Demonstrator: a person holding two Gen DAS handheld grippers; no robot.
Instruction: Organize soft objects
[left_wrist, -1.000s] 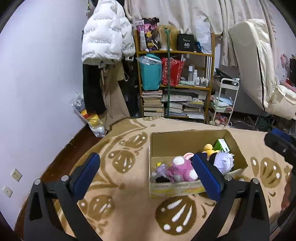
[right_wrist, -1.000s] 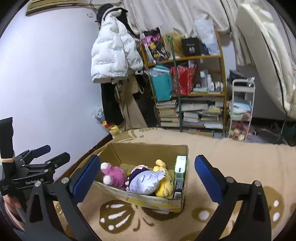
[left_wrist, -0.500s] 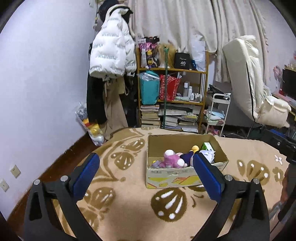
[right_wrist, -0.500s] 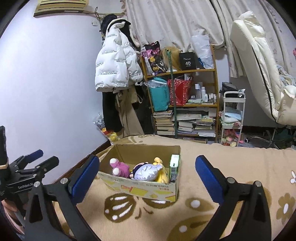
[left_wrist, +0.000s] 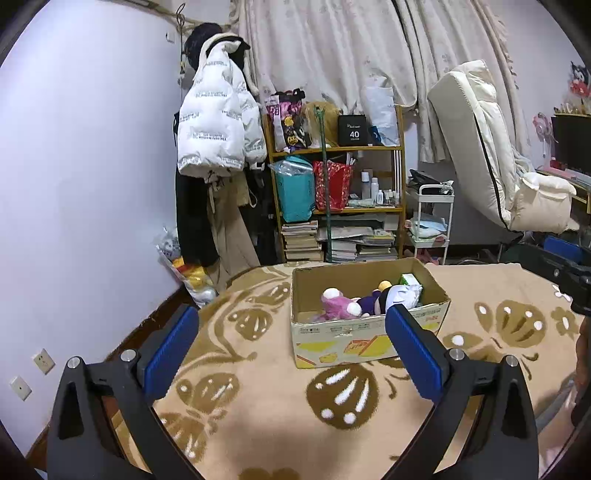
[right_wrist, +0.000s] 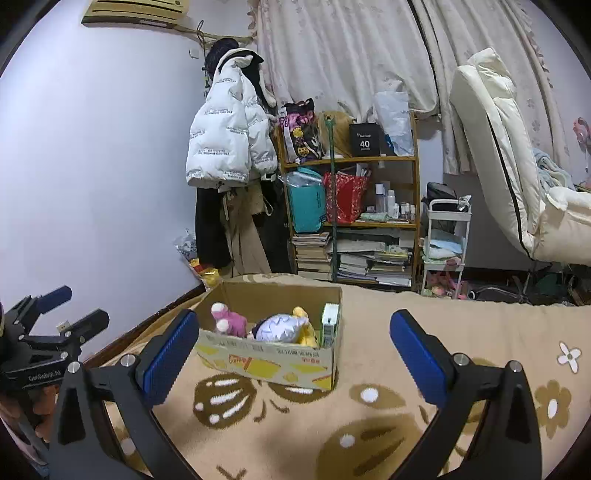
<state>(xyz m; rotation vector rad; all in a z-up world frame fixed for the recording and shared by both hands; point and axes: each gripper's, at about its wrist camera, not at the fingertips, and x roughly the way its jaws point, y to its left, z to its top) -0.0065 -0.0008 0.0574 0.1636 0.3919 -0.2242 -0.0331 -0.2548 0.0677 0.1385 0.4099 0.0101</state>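
A cardboard box (left_wrist: 369, 334) stands on a beige patterned blanket (left_wrist: 258, 387). Inside lie a pink plush (left_wrist: 336, 302), a dark purple and white plush (left_wrist: 397, 295), a yellow plush (right_wrist: 304, 330) and a green-white carton (left_wrist: 410, 279). The box (right_wrist: 269, 360) also shows in the right wrist view with the pink plush (right_wrist: 227, 320) and a lavender-white plush (right_wrist: 280, 326). My left gripper (left_wrist: 291, 325) is open and empty, short of the box. My right gripper (right_wrist: 293, 328) is open and empty, short of the box.
A wooden shelf (left_wrist: 336, 192) with bags, books and bottles stands behind. A white puffer jacket (left_wrist: 218, 129) hangs on the left. A white cart (left_wrist: 432, 221) and a cream recliner (left_wrist: 491, 166) are at the right. The blanket's left edge drops to a dark floor (left_wrist: 155, 314).
Both grippers have pulled back and risen away from the box, which now looks smaller and farther. Both stay open and empty.
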